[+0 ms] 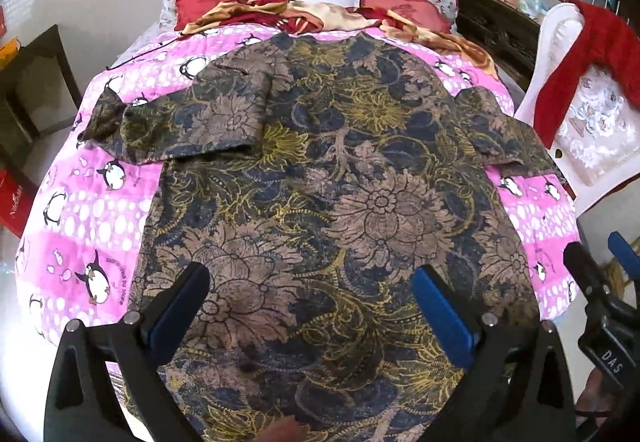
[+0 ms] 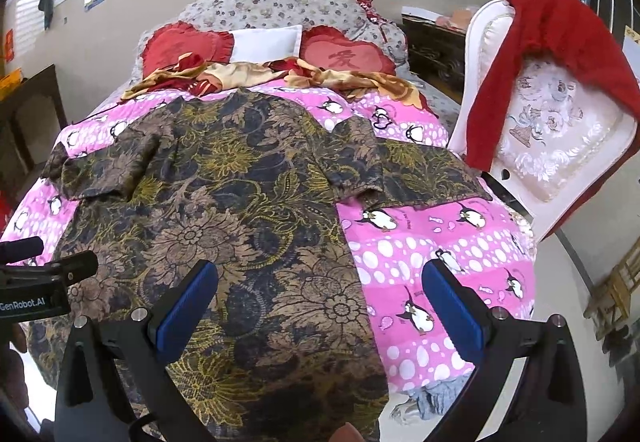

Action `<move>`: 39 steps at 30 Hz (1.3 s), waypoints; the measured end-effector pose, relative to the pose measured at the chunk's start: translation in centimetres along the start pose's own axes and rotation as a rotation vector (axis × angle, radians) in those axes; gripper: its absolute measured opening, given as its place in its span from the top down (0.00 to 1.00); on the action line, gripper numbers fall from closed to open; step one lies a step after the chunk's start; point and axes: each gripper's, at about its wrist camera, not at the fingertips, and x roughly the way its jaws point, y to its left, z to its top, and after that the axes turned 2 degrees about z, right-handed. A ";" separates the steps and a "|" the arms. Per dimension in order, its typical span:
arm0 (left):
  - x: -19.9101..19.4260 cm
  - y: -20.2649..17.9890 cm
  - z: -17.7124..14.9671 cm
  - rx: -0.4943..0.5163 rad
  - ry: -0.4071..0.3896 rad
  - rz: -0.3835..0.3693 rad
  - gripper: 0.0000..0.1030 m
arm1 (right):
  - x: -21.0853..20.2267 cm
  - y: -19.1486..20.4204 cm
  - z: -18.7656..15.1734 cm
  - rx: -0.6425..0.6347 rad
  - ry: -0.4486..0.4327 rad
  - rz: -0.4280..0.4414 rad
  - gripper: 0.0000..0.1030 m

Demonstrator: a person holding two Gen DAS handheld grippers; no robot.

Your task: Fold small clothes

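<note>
A dark floral short-sleeved shirt point(image 1: 320, 177) lies spread flat, back up, on a pink penguin quilt point(image 1: 88, 209); its left sleeve end is crumpled. My left gripper point(image 1: 312, 282) is open and empty, held above the shirt's lower part. In the right wrist view the shirt point(image 2: 224, 201) fills the left half of the bed and the quilt point(image 2: 432, 254) shows on the right. My right gripper point(image 2: 320, 282) is open and empty over the shirt's lower right edge. Each gripper shows at the edge of the other's view: the right one point(image 1: 600, 274), the left one point(image 2: 48, 270).
Red heart cushions point(image 2: 344, 57), a white pillow point(image 2: 268, 41) and a crumpled floral cloth point(image 2: 256, 75) lie at the bed's head. A white chair point(image 2: 560, 145) with a red cloth point(image 2: 536, 57) over it stands right of the bed. A dark cabinet point(image 1: 32, 81) is at the left.
</note>
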 end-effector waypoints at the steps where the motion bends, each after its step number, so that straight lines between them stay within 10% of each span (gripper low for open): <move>1: 0.0 0.1 0.0 0.001 -0.002 -0.001 0.00 | 0.0 0.0 0.0 -0.002 0.000 0.001 0.00; 39: 2.5 -3.6 -1.9 0.080 0.045 0.004 0.00 | 0.8 0.2 0.3 -0.042 0.018 -0.088 0.00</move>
